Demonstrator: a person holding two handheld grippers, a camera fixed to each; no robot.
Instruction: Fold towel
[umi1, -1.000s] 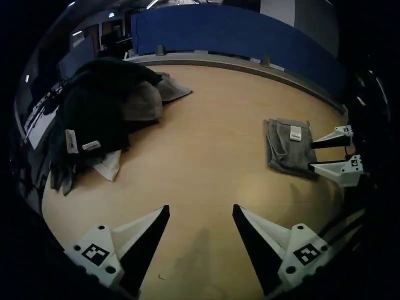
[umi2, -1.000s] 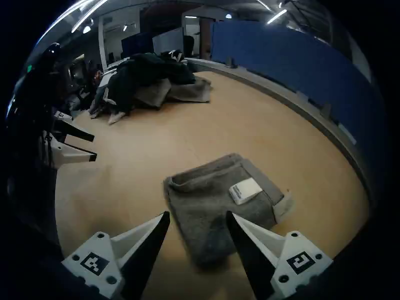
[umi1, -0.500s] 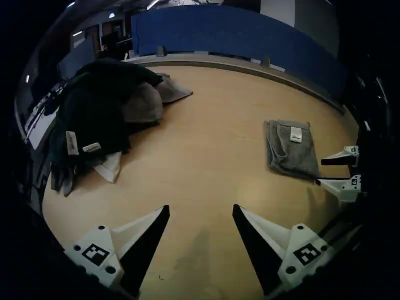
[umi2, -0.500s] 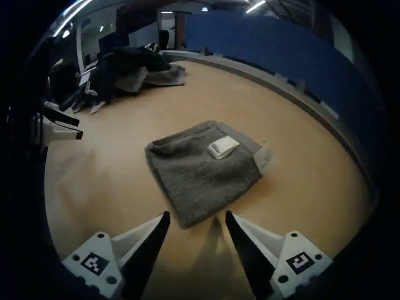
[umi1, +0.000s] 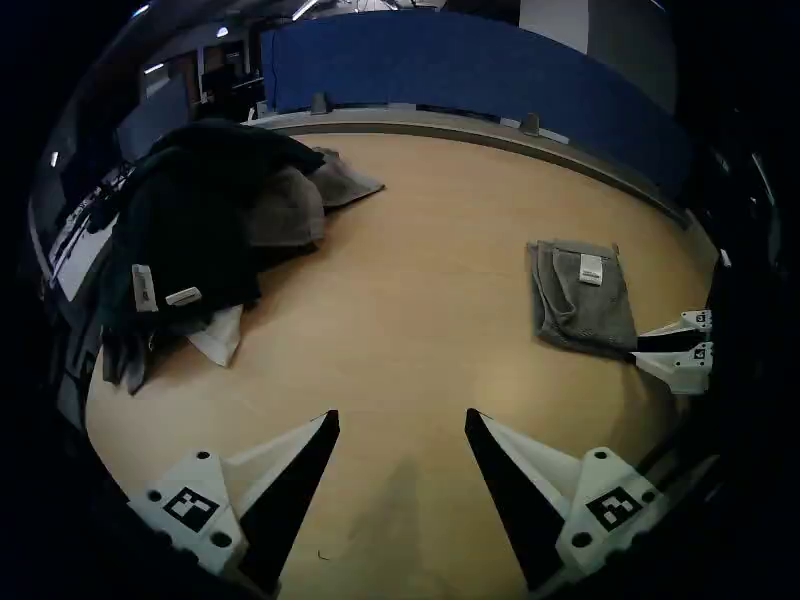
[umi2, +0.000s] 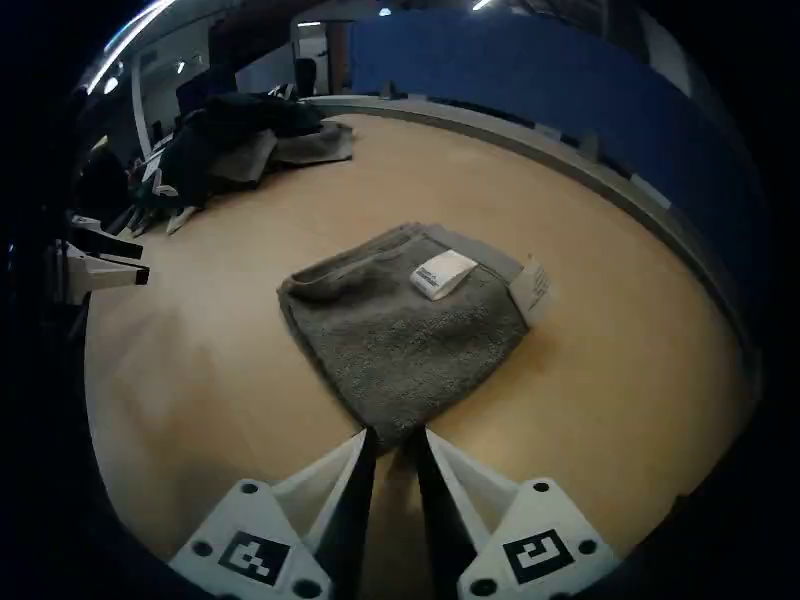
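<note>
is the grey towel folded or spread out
Folded: the grey towel lies as a compact rectangle, with stacked layers showing along its far left edge.

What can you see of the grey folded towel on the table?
The grey towel looks like terry cloth, folded into a rectangle, lying flat on the wooden table. A white label sits on top; another tag juts from one edge. Its near corner lies between the nearly closed fingers of the right gripper; whether they pinch it is unclear.

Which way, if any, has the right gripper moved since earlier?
Yes, the right gripper drew back over the gray towel, from near its white label to its near corner.
</note>
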